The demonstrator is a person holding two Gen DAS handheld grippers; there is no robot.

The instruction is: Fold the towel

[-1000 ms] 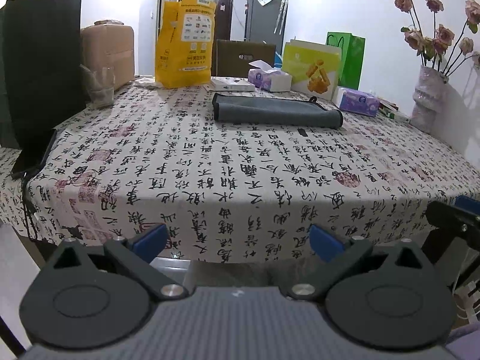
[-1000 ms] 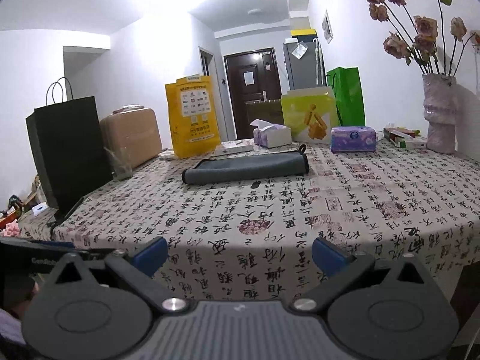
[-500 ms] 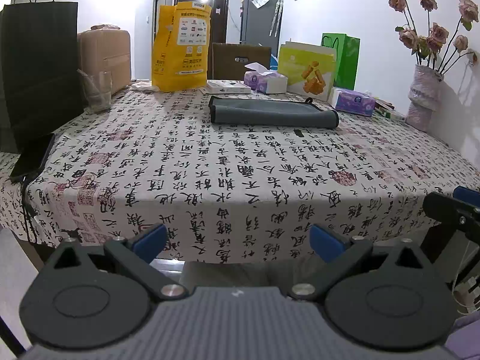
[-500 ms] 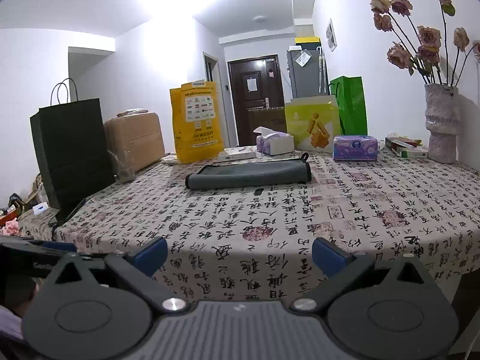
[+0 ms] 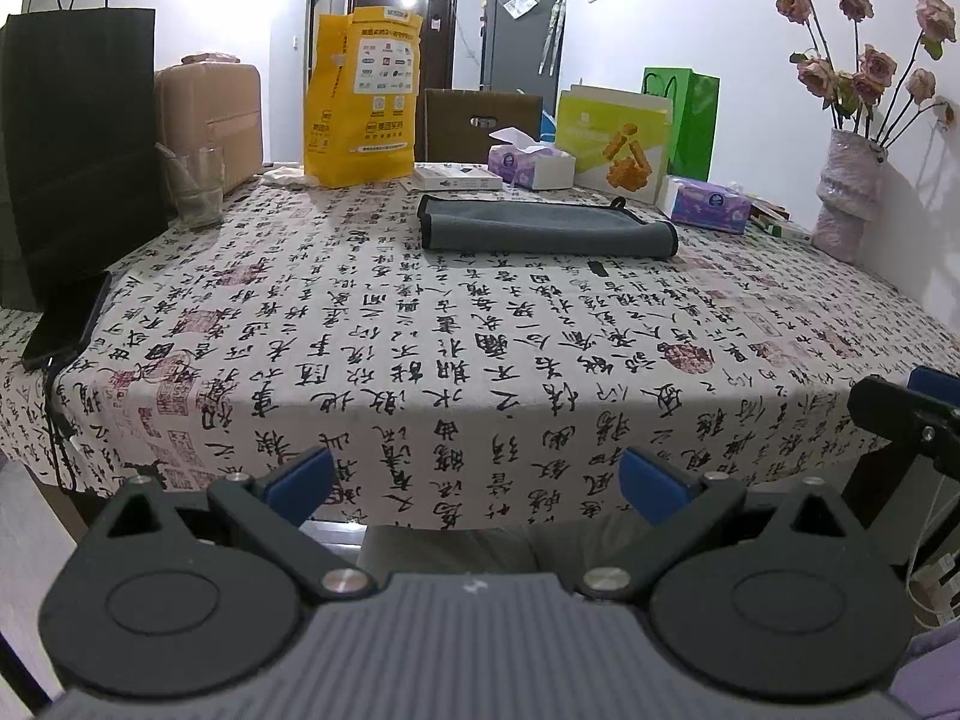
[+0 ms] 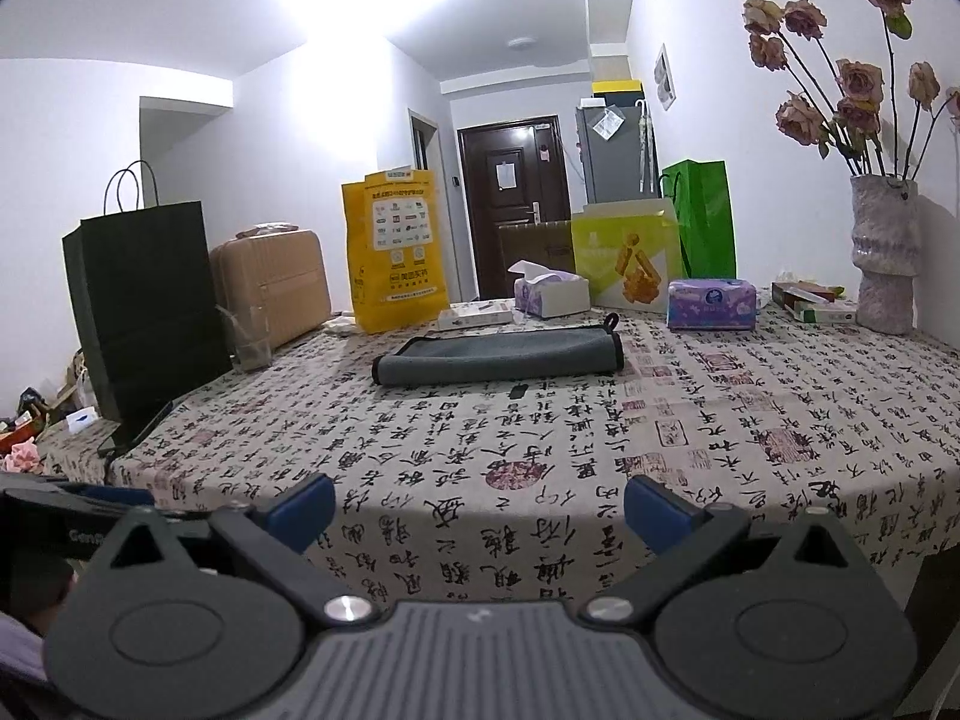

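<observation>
Approaching the towel: both tongs apart and empty, held off the near table edge.

Grey towel [image 5: 546,227] [image 6: 498,353] lies flat, apparently already doubled into a long strip, past mid-table [image 5: 420,324] just ahead of the tissue boxes [image 5: 531,163]. Left tongs [image 5: 474,483] and right tongs [image 6: 477,501] both spread wide, well short of it. Judged soft, light, limp, likely to sag and slide on the printed cloth; best pinched at the two near corners through all layers, avoiding the hanging loop [image 6: 611,320].
</observation>
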